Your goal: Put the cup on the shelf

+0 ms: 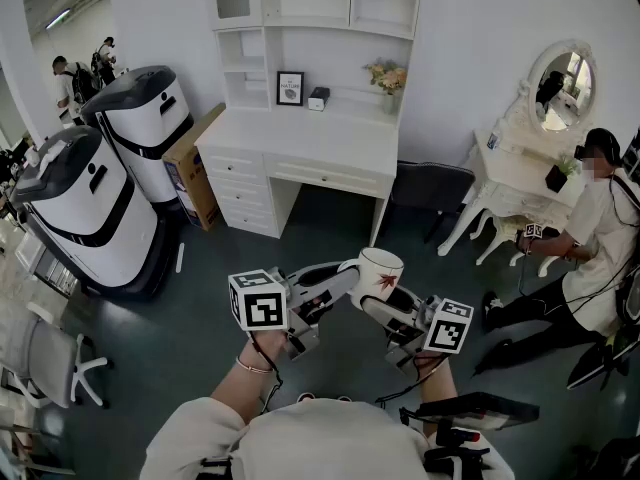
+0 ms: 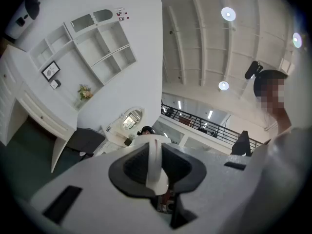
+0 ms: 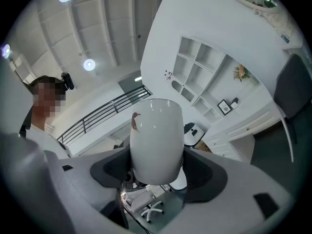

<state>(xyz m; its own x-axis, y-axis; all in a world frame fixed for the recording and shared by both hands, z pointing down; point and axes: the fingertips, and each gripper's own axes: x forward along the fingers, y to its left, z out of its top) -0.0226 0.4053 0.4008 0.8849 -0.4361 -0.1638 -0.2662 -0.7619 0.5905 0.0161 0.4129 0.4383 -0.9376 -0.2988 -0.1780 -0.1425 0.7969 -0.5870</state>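
Head view: cup [image 1: 379,269] held in the air at frame centre, over dark floor [image 1: 200,328], mouth tilted toward upper frame. White, with a red mark on its side. Both grippers on it.

Left gripper [image 1: 343,275] comes in from lower left. Its own view shows the jaws nearly together, pinching a thin white strip of the cup; handle or rim, cannot tell which.

Right gripper [image 1: 388,295] comes in from lower right. Its own view shows the jaws spread wide, pads pressed on either side of the cup's body, red mark at the cup's upper left.

Shelf [image 1: 312,13] stands in upper centre of head view, against the white wall, atop a white worktop [image 1: 310,133] with drawers. Upper compartments look bare. On the lower level: a dark frame [image 1: 290,88], a small box beside it, and flowers [image 1: 387,75] toward the right. Cup is well apart from the shelf, lower in frame.

Left edge: two big white-and-black machines [image 1: 130,118], with a cardboard box [image 1: 196,164] leaning between them and the worktop.

Right edge: a dressing table with an oval mirror [image 1: 563,80]; a person [image 1: 600,238] sits near it.
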